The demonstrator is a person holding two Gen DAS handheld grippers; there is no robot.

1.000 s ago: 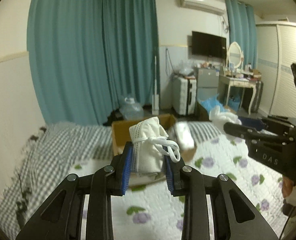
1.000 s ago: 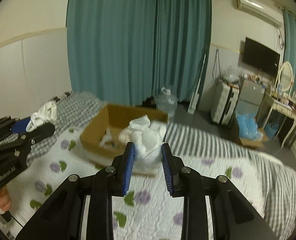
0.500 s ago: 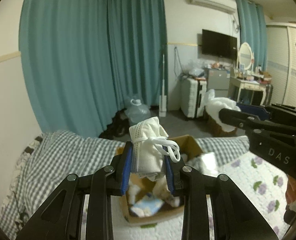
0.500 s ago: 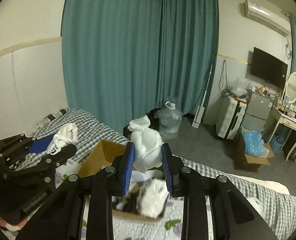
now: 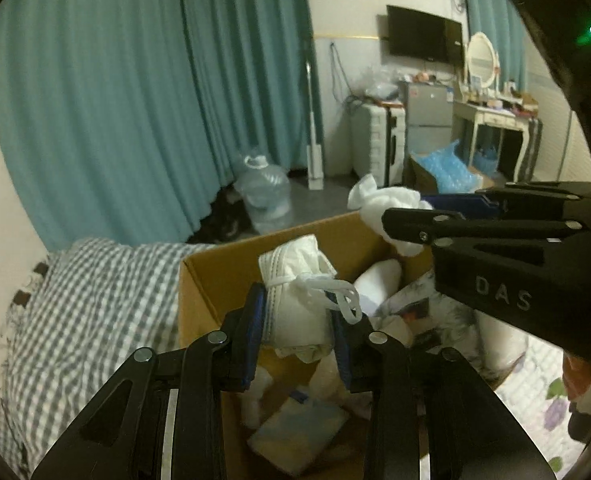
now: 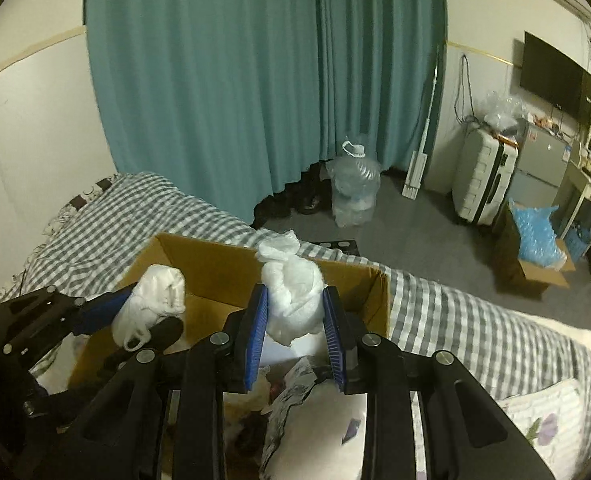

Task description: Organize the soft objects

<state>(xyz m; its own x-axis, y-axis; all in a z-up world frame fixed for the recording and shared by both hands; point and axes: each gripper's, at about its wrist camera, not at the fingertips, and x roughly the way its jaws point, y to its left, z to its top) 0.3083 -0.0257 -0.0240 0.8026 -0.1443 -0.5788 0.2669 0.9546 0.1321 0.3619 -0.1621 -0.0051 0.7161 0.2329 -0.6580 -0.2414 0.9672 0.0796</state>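
My left gripper (image 5: 298, 322) is shut on a folded white cloth bundle with a looped string (image 5: 297, 292) and holds it over the open cardboard box (image 5: 203, 280) on the bed. My right gripper (image 6: 295, 320) is shut on a crumpled white soft wad (image 6: 293, 294), also above the box (image 6: 215, 264). The right gripper also shows in the left wrist view (image 5: 435, 224), with its wad (image 5: 383, 200). The left gripper also shows in the right wrist view (image 6: 135, 312), with its bundle (image 6: 151, 300). The box holds several soft items and packets (image 5: 299, 436).
The box sits on a grey checked bedspread (image 6: 107, 216) beside a floral quilt (image 6: 543, 424). Beyond the bed are teal curtains (image 6: 235, 80), a water jug (image 6: 353, 188), a white suitcase (image 6: 483, 176) and a box of blue plastic (image 6: 535, 240).
Both grippers have moved forward and down over the box, each still holding its item. The box has grown larger in both views and its contents now show below the fingers.
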